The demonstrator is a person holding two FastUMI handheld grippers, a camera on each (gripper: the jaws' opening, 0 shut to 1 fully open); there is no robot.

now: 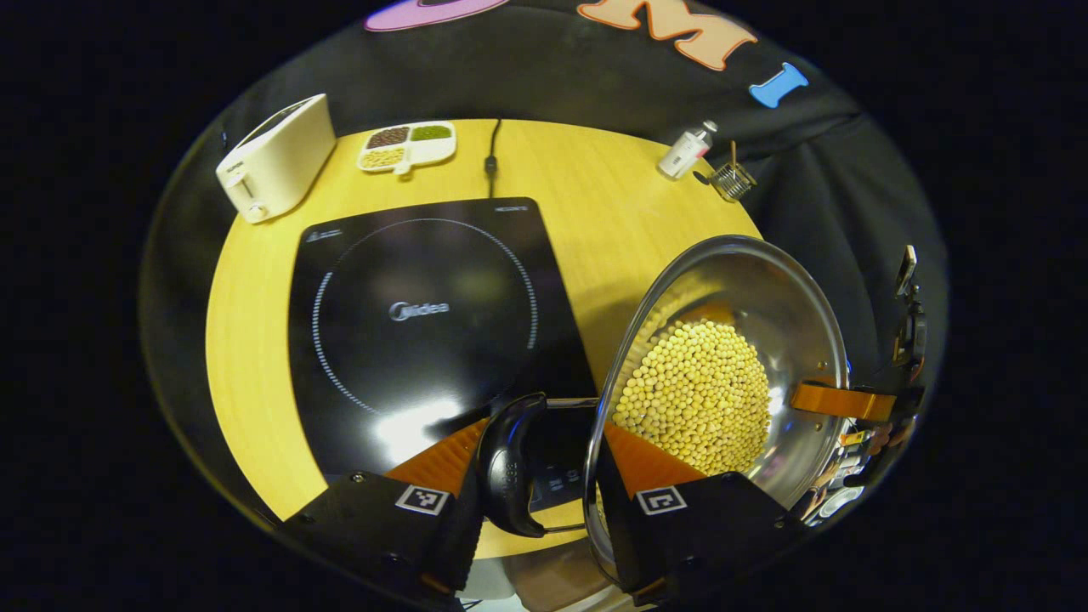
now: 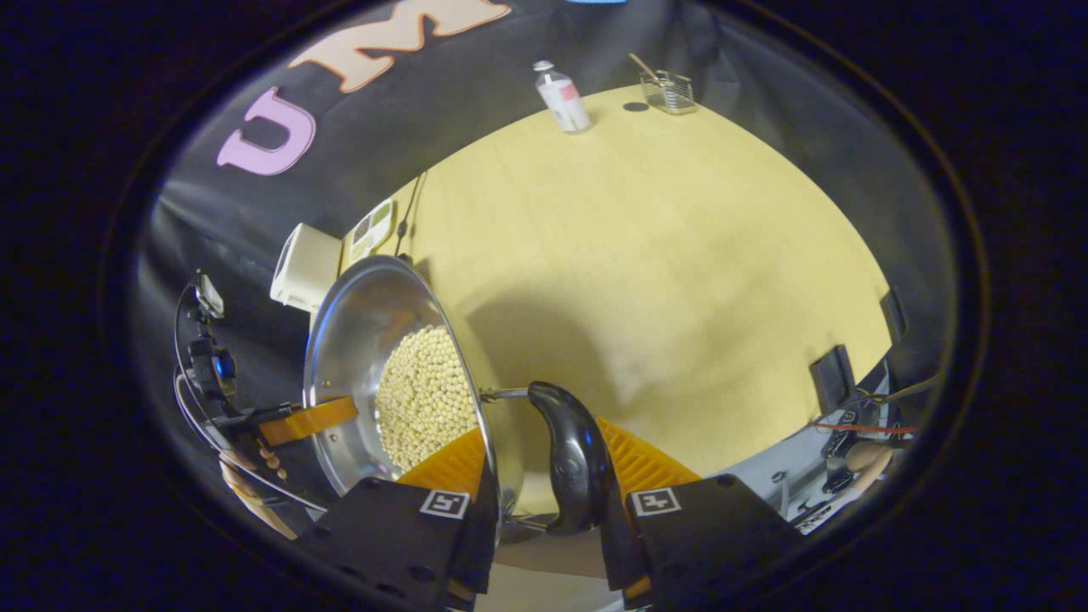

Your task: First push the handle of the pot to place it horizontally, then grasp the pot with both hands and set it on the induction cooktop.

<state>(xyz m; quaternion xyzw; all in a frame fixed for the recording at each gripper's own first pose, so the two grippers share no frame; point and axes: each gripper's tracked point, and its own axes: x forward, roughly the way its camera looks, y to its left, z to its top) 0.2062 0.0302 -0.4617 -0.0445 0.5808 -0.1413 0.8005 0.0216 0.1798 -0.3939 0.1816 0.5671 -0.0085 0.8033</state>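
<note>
Both grippers, left [image 1: 535,476] and right [image 2: 544,489], clamp the black curved handles [image 1: 508,463] of the shiny steel pot [image 1: 799,340] of soybeans [image 1: 697,395], beside the glossy black "Midea" cooktop [image 1: 425,323].

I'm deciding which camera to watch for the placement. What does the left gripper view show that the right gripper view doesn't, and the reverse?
The left gripper view gives the induction cooktop, lying beside the pot. The right gripper view gives instead the bare stretch of table on the pot's other side, with a small black object at its edge. Shared: the pot holding beans, the toaster, the divided dish, the bottle and the wire basket.
</note>
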